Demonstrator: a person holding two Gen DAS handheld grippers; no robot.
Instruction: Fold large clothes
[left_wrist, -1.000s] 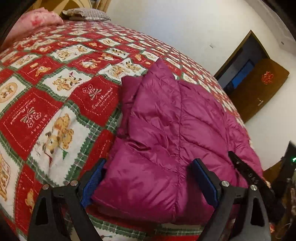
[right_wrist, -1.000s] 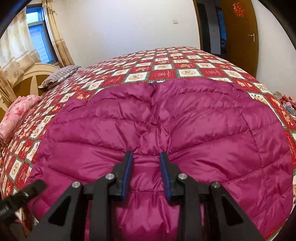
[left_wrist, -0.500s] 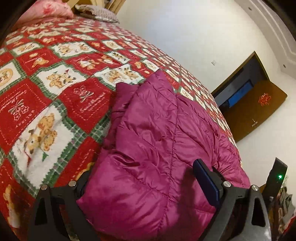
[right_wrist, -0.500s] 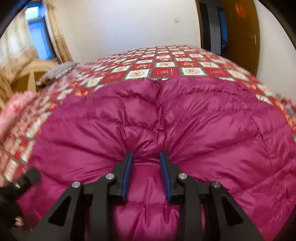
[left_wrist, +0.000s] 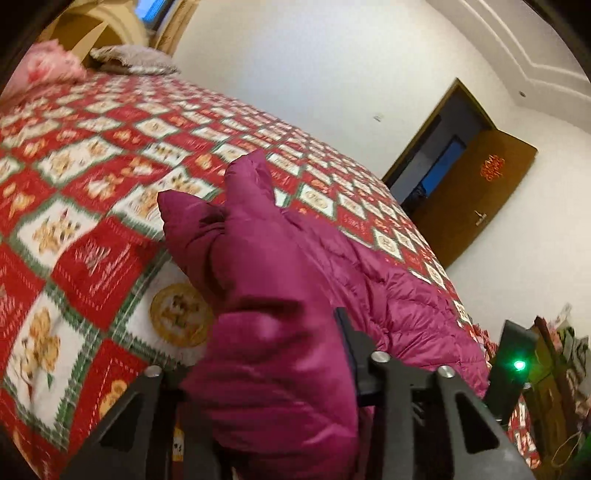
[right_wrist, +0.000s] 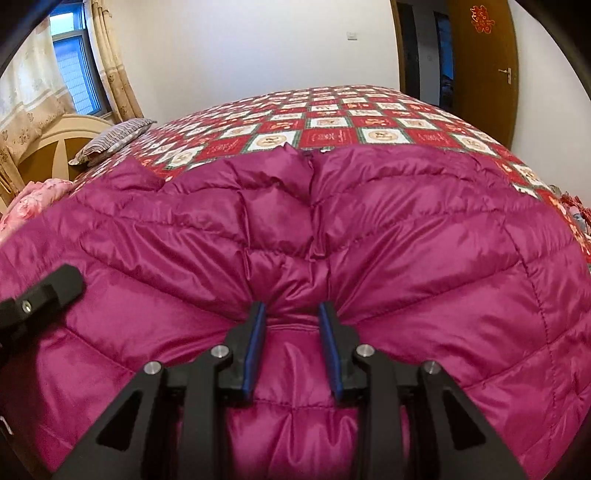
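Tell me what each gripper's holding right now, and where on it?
Both hold the magenta puffer jacket: right gripper pinches a bunched fold along its near edge; left gripper clamps a thick lifted end.

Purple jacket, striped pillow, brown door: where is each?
purple jacket (right_wrist: 424, 240), right wrist view, quilted front panel.
striped pillow (right_wrist: 110, 142), right wrist view, its middle.
brown door (left_wrist: 476, 199), left wrist view, door panel.

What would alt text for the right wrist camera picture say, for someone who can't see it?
The right gripper pinches a bunched fold of a magenta puffer jacket spread across a bed with a red, green and white patchwork quilt. Behind it are a striped pillow, a curtained window and a brown door.
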